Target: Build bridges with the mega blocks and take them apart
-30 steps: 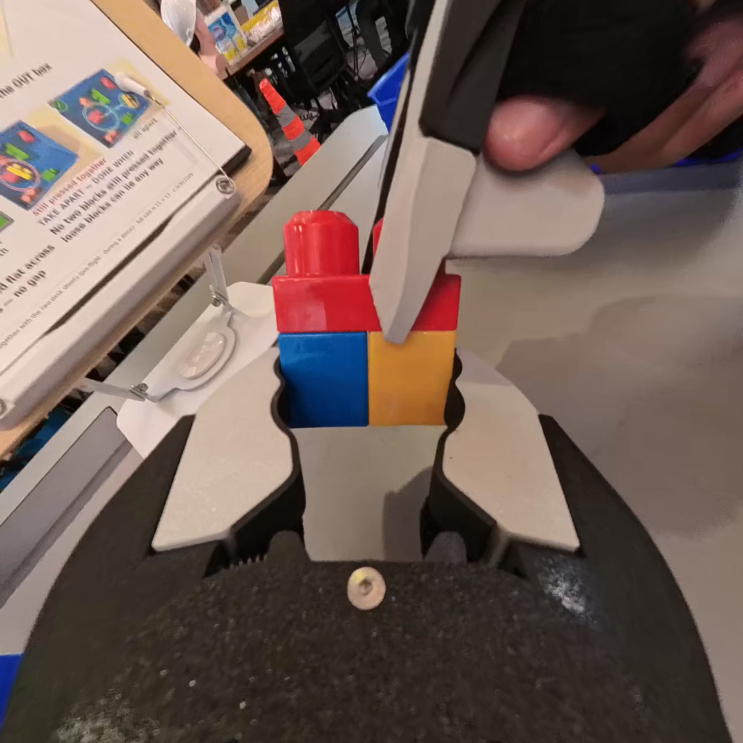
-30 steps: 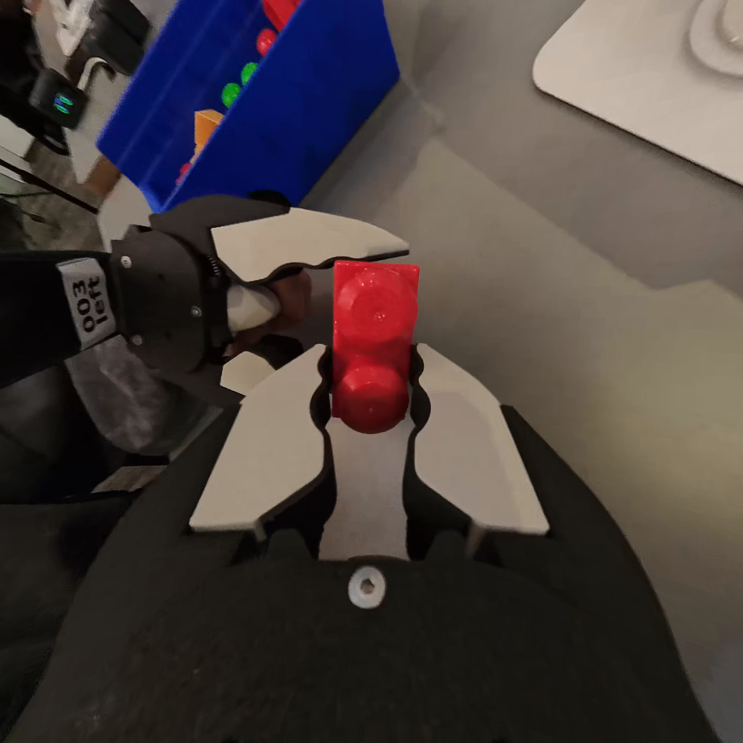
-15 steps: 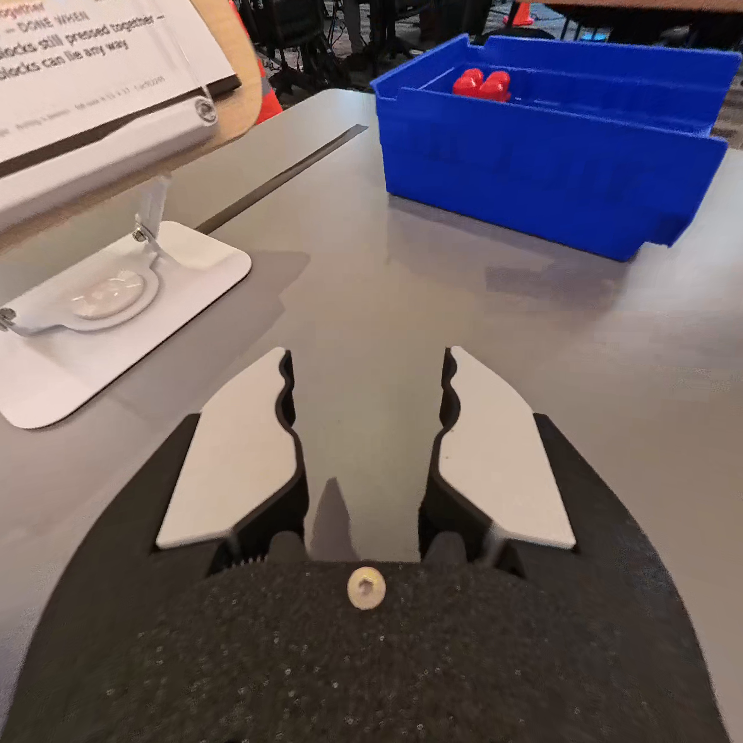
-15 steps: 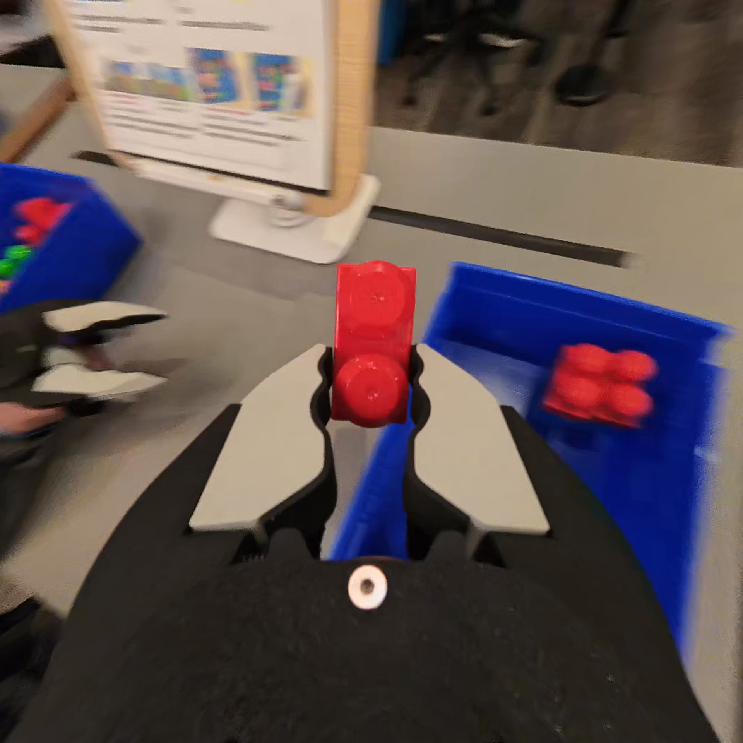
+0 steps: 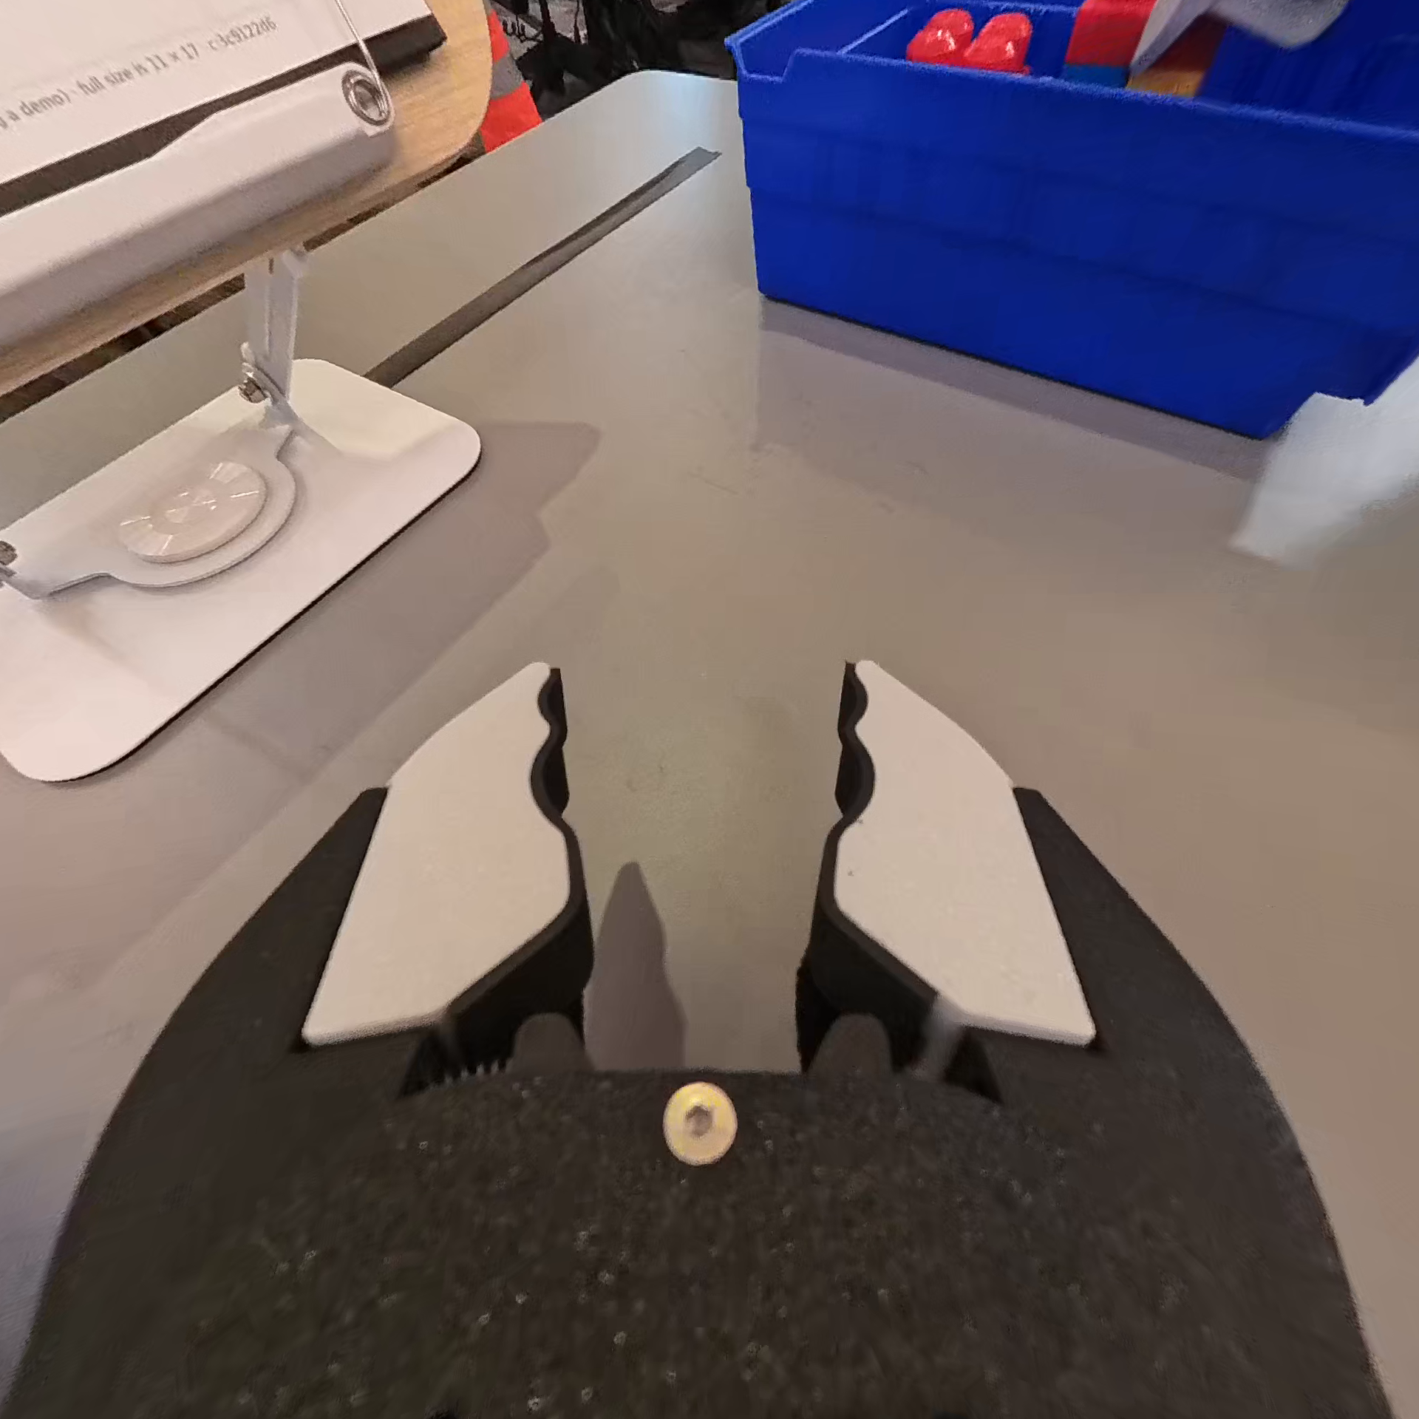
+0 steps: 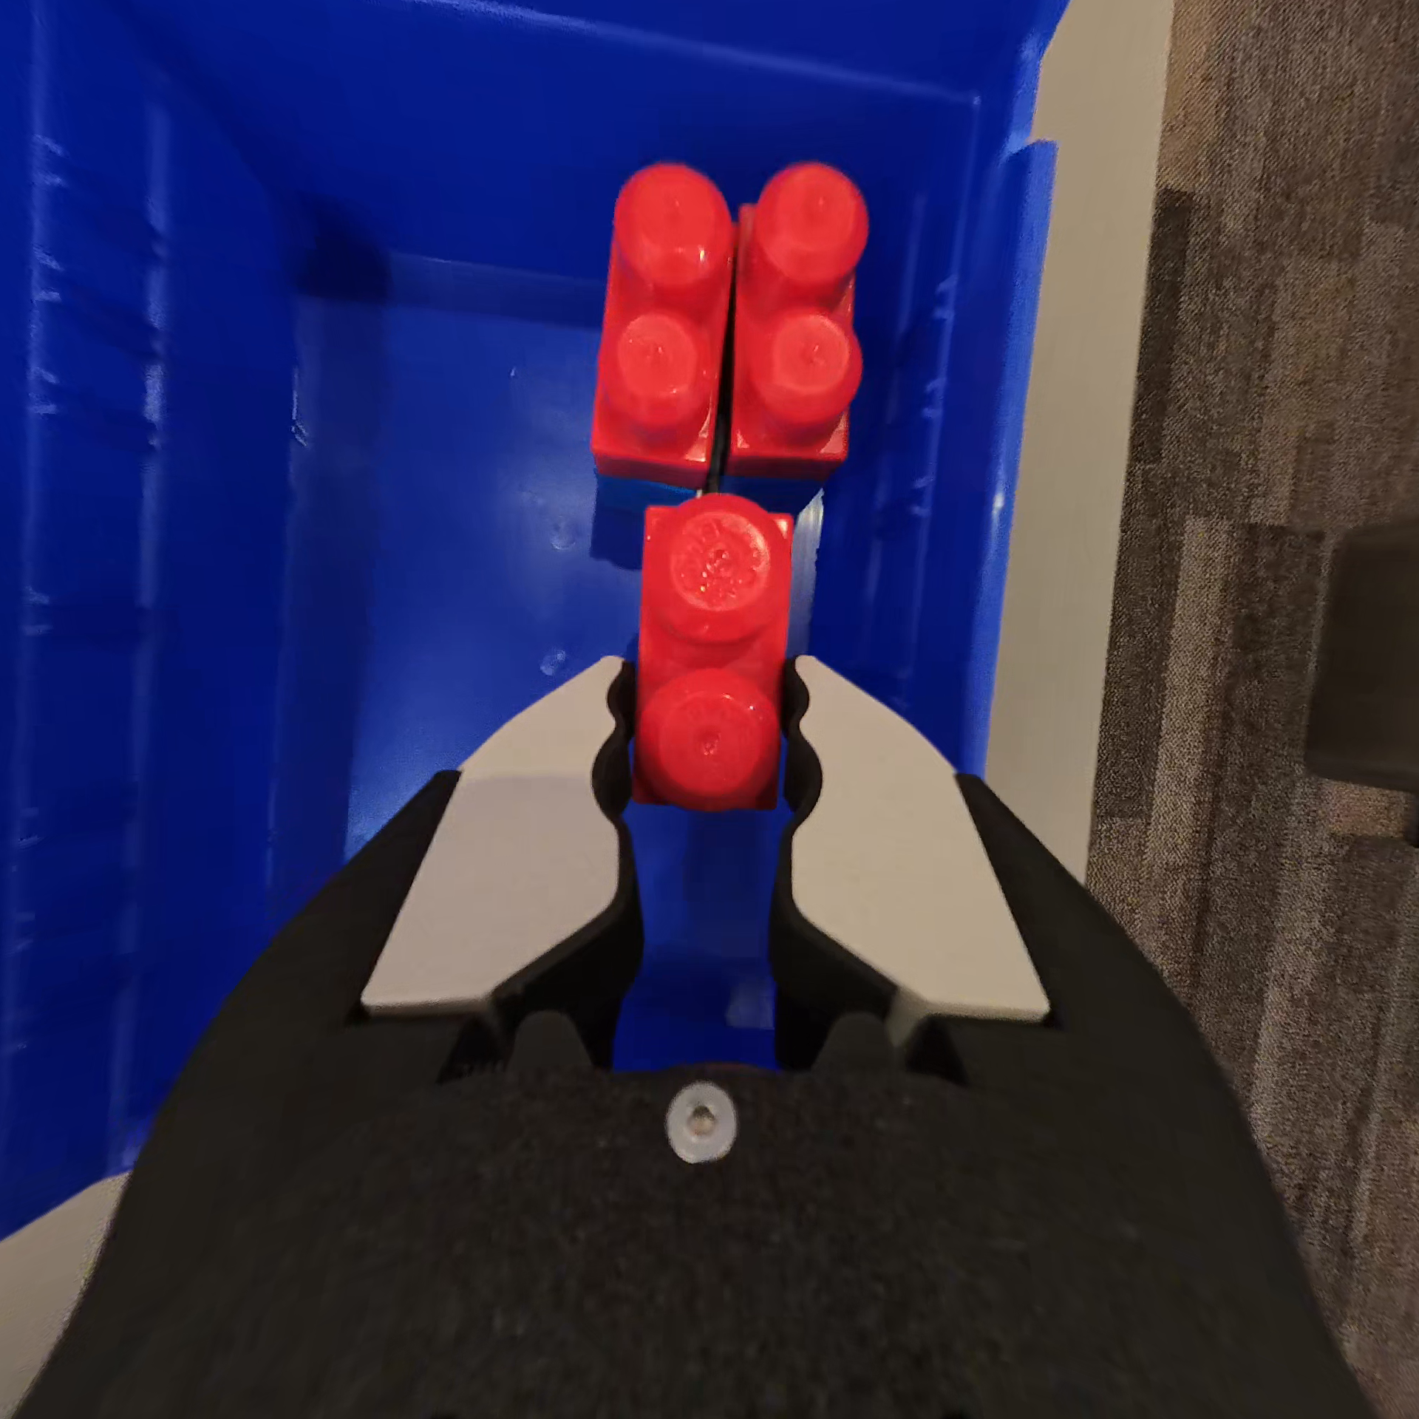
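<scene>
Right gripper (image 6: 710,722): jaws closed to block width on a red two-stud plastic mega block (image 6: 710,660), gripped at its near stud, far stud projecting forward. I hold it over the inside of the blue plastic bin (image 6: 192,461). Below and just beyond it, two more red two-stud blocks (image 6: 729,322) lie side by side in the bin, studs up, a thin dark gap between them; a strip of blue shows under their near edge, possibly another block, cannot tell.

Left gripper (image 5: 700,768): jaws wide apart, nothing between them, above bare grey counter (image 5: 768,537). From this side the bin sits ahead to the right, with red blocks and a blurred red, blue and orange stack showing above its rim. White stand with flat base (image 5: 230,522) to the left, carrying a printed instruction sheet on a wooden board (image 5: 153,100).

Judgement: take-apart phase, depositing the separated block.

Risks:
- Released from here, the block may land on the two below and bounce or tip, studs sideways.
- Grip is on one end only; any knock against the bin wall could pivot the block in my jaws.
- Lowered carelessly, it could press onto the studs beneath and rejoin, undoing the separation.

Writing: small print on the sheet's lower edge is partly legible; not transcribed. No brand marks seen on the blocks, bin or grippers.
</scene>
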### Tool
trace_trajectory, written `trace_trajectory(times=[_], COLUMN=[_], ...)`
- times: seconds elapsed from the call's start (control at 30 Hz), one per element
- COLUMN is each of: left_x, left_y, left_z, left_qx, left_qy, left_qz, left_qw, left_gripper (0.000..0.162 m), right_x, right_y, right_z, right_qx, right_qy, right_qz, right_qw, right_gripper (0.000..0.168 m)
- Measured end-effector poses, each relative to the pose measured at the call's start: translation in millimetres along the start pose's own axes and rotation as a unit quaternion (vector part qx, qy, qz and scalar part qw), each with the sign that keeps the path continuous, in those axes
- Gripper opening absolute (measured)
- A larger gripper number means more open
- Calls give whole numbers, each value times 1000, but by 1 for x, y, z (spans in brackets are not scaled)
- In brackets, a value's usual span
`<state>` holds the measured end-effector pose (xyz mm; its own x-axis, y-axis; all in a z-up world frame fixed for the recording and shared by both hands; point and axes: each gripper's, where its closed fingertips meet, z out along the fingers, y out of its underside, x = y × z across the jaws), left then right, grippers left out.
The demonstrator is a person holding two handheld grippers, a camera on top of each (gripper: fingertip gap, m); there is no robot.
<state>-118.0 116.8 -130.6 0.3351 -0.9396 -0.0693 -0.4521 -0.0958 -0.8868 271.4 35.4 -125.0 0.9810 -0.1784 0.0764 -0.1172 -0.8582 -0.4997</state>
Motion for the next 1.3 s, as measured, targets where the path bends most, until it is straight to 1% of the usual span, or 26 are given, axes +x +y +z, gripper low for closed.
trace_trajectory(times=[0.13, 0.23, 0.37, 0.43, 0.57, 0.63, 0.7, 0.8, 0.83, 0.87, 0.93, 0.97, 1.03, 1.07, 1.1, 1.13, 1.17, 1.2, 1.23, 1.3], left_x=[-3, -3, 0, 1, 2, 2, 2, 2, 3, 3, 3, 2, -1, -3, -5, -6, -7, -7, -7, -4], left_y=[3, 3, 8, 9, 8, 8, 8, 10, 10, 11, 11, 10, 7, 6, 4, 3, 2, 1, 0, -2], left_z=[1, 1, 5, 5, 4, 4, 4, 5, 5, 6, 6, 5, 3, 2, 1, 0, -1, -2, -3, -5], left_qx=[-5, -6, -15, -19, -20, -21, -23, -26, -28, -29, -28, -26, -18, -15, -12, -10, -9, -9, -9, -9], left_qy=[-4, -2, -1, -2, -3, -3, -2, -2, -1, -1, -3, -5, -13, -16, -20, -22, -22, -25, -24, -21], left_qz=[-1, -4, 4, 9, 16, 15, 15, 17, 18, 18, 20, 20, 19, 17, 15, 11, 6, 0, -6, -18], left_qw=[1000, 1000, 1000, 1000, 1000, 1000, 1000, 1000, 999, 999, 999, 999, 1000, 1000, 1000, 1000, 1000, 1000, 1000, 1000], left_gripper=[68, 68, 68, 68, 68, 69, 69, 70, 70, 70, 70, 71, 71, 71, 71, 71, 71, 71, 71, 72], right_x=[-16, -49, -71, -71, -69, -64, -61, -58, -58, -60, -61, -60, -63, -65, -69, -75, -92, -119, -152, -222], right_y=[-5, -15, -43, -57, -70, -69, -65, -65, -64, -63, -64, -69, -82, -89, -95, -100, -102, -100, -93, -69], right_z=[4, 5, 19, 31, 55, 63, 68, 69, 69, 67, 51, 35, -9, -36, -63, -89, -112, -130, -141, -146], right_qx=[11, 17, 26, 27, 2, -16, -30, -23, -26, -30, -28, -10, 48, 84, 131, 183, 236, 284, 320, 364], right_qy=[-21, -65, -48, -30, 2, 24, 30, 26, 22, 11, 2, 2, -5, -7, -7, -14, -47, -100, -164, -295], right_qz=[4, -2, -12, -1, 6, 2, 6, 16, 13, 7, -7, -15, -32, -42, -51, -54, -56, -63, -70, -67], right_qw=[1000, 998, 998, 999, 1000, 1000, 999, 999, 999, 999, 1000, 1000, 998, 996, 990, 982, 969, 952, 931, 881], right_gripper=[37, 37, 37, 37, 37, 37, 37, 37, 39, 48, 66, 71, 69, 72, 73, 69, 65, 62, 63, 73])
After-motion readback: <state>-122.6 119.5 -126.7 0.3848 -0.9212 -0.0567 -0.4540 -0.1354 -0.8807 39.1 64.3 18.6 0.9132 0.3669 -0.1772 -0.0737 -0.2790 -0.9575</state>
